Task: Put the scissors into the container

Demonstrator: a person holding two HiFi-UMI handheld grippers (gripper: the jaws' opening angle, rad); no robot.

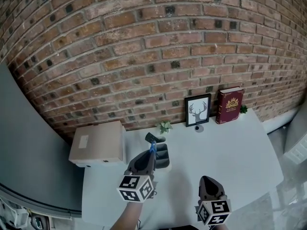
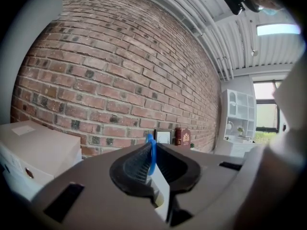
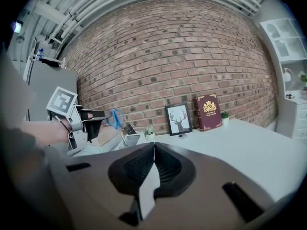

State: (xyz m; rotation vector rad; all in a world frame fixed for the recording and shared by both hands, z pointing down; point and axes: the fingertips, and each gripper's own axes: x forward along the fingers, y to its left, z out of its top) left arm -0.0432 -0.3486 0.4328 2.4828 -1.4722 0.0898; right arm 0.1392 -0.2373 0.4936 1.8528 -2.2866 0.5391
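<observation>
My left gripper (image 1: 152,152) is shut on the blue-handled scissors (image 1: 153,146) and holds them just over the near left edge of the dark grey container (image 1: 163,158) on the white table (image 1: 230,152). A black item (image 1: 152,138) sticks up from the container's far end. In the left gripper view the blue scissors handle (image 2: 152,153) stands pinched between the closed pads. The right gripper view shows the scissors (image 3: 115,119) sticking out of the left gripper (image 3: 98,117) above the container (image 3: 130,139). My right gripper (image 1: 207,180) is shut with nothing in it, near the table's front edge.
A cardboard box (image 1: 97,143) lies left of the container. Along the brick wall stand a small plant (image 1: 165,126), a framed deer picture (image 1: 197,109) and a red book (image 1: 230,105). A small round object (image 1: 198,128) lies in front of the frame.
</observation>
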